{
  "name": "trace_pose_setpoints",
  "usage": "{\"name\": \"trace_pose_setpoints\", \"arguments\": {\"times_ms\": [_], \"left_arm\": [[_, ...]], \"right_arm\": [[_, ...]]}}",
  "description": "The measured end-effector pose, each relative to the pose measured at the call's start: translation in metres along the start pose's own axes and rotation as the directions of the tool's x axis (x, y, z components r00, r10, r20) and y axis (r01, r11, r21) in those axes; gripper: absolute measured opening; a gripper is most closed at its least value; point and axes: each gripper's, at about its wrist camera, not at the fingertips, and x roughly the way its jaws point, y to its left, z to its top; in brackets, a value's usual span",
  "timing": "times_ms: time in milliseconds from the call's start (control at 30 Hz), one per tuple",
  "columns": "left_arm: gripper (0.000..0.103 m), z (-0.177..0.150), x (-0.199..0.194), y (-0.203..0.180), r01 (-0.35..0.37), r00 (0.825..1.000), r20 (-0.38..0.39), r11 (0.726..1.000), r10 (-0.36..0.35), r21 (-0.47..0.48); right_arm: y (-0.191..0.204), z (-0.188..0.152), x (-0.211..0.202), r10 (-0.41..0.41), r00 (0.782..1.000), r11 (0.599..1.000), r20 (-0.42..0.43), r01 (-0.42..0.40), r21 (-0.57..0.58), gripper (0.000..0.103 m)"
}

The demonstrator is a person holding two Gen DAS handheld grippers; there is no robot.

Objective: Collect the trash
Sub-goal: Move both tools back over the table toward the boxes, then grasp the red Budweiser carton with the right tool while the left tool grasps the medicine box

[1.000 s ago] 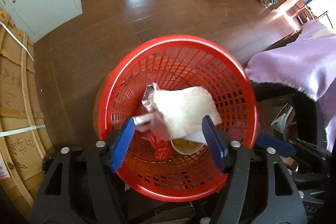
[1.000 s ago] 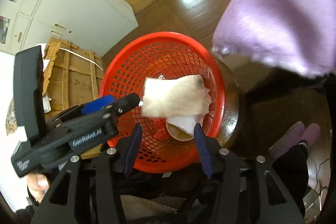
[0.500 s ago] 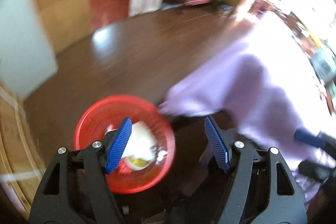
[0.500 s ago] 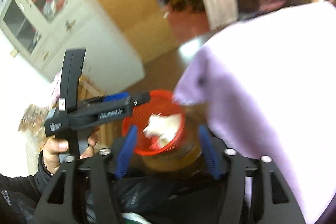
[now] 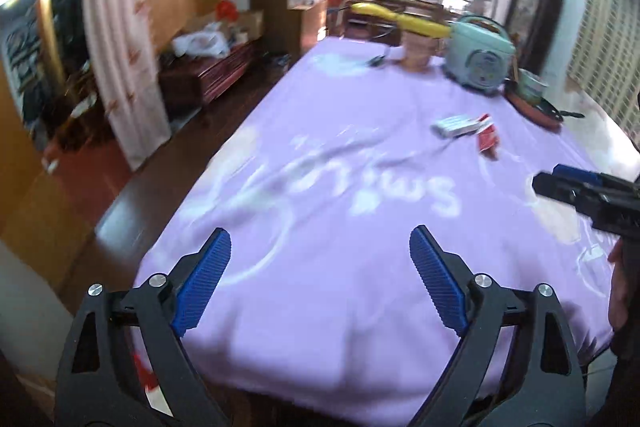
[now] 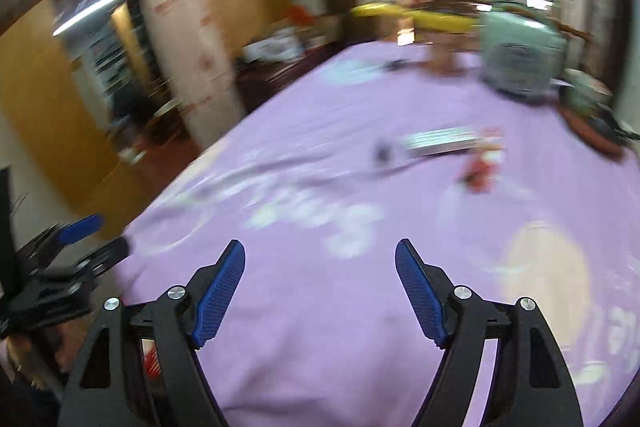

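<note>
Both grippers are hanging over the purple-covered bench [image 5: 320,307], jaws spread and just opening wider, nothing between them: left gripper [image 5: 320,277], right gripper [image 6: 320,287]. Trash remaining on the cloth, well ahead: a pale flat packet [image 5: 458,125] lying just beside a red wrapper [image 5: 488,141]. Collection is looking partly done; these two are still waiting. White lettering on the cloth is showing but too blurred to read.

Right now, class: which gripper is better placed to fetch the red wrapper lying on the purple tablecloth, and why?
Probably the right gripper. The red wrapper lies right of centre on the purple tablecloth, on the right gripper's side. The left gripper is also open and empty, so the margin is small.
</note>
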Motion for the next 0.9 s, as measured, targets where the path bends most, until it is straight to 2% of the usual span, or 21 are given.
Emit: {"name": "trace_pose_setpoints", "arguments": {"times_ms": [133,267,300,400,467,600,833,900], "left_arm": [[0.089,0.027,0.026,-0.04,0.022,1.0,-0.012,0.998,-0.022,0.05],[0.089,0.042,0.053,-0.066,0.051,0.998,-0.046,0.995,-0.047,0.089],[0.089,0.045,0.06,-0.072,0.061,0.997,-0.058,0.994,-0.056,0.096],[0.089,0.051,0.078,-0.083,0.083,0.994,-0.087,0.991,-0.073,0.108],[0.089,0.058,0.092,-0.089,0.086,0.992,-0.097,0.989,-0.075,0.121],[0.089,0.067,0.111,-0.098,0.079,0.992,-0.112,0.986,-0.063,0.146],[0.089,0.075,0.14,-0.105,0.081,0.989,-0.138,0.982,-0.057,0.171],[0.089,0.076,0.15,-0.108,0.073,0.987,-0.152,0.982,-0.047,0.174]], "right_arm": [[-0.068,0.017,0.018,-0.147,0.989,0.984,-0.012,0.148,0.102,0.076],[-0.115,0.03,0.055,-0.208,0.975,0.961,-0.078,0.219,0.17,0.073],[-0.122,0.033,0.065,-0.205,0.975,0.959,-0.088,0.218,0.183,0.068],[-0.13,0.038,0.086,-0.181,0.978,0.958,-0.109,0.2,0.205,0.065],[-0.135,0.044,0.102,-0.175,0.977,0.956,-0.122,0.199,0.217,0.062],[-0.139,0.055,0.13,-0.168,0.974,0.955,-0.152,0.199,0.218,0.051],[-0.143,0.064,0.158,-0.158,0.971,0.959,-0.181,0.194,0.206,0.042],[-0.145,0.066,0.165,-0.153,0.97,0.96,-0.187,0.191,0.207,0.031]]}}
